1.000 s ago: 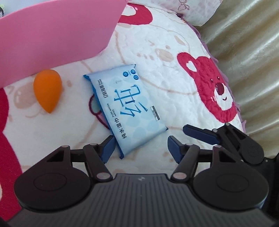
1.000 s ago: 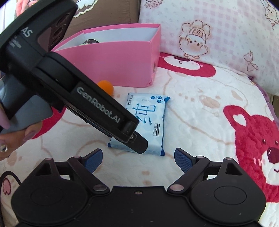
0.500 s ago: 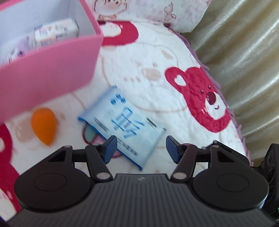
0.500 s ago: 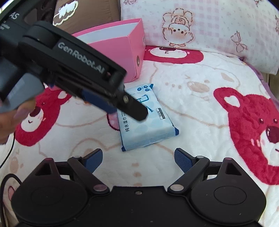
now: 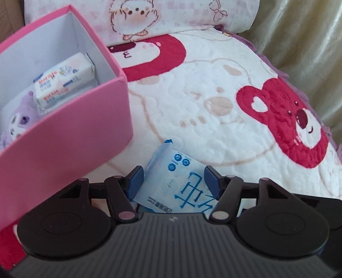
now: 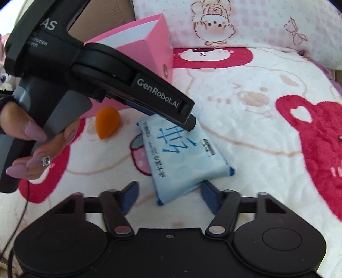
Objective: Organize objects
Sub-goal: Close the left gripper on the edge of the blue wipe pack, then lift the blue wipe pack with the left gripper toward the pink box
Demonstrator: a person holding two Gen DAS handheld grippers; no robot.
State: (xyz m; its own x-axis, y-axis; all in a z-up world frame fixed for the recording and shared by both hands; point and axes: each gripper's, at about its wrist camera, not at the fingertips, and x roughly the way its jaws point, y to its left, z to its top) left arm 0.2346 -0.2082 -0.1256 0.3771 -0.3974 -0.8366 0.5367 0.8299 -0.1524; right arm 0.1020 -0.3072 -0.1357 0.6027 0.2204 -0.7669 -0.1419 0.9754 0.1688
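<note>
left-wrist only: inside of pink box [image 5: 70, 136] shows here, with a white tissue pack [image 5: 64, 83] and a purple plush toy [image 5: 21, 115] in it
right-wrist only: orange egg-shaped sponge [image 6: 106, 121] lying just beside the box [image 6: 149, 53]; the person's left hand [image 6: 36, 147] with mauve nails on the grip
wet wipes pack: [image 5: 179, 188] flat on the blanket, just right of the box's near corner, between box and red bear print [image 5: 286, 126]
pack axis: in right-wrist view [image 6: 181, 158] long axis runs diagonal, far end toward the box, near end with a blue seam corner toward the right tool; printed face up
left gripper: [image 5: 173, 181] fingers parted, straddling the far end of the pack, blue pads [image 5: 134, 179] at its edges; firm clamp or only contact, cannot tell
right gripper: [image 6: 168, 196] spread wide, holding nothing; the pack's near end lies between its pads [image 6: 208, 195], right pad just beside the pack's edge
surface: cream quilted blanket [image 6: 245, 136] with red bear and strawberry prints
room: pink checked cartoon pillow [image 5: 171, 17] behind the box; pale greenish-gold drape [image 5: 310, 42] past the blanket's purple edge
</note>
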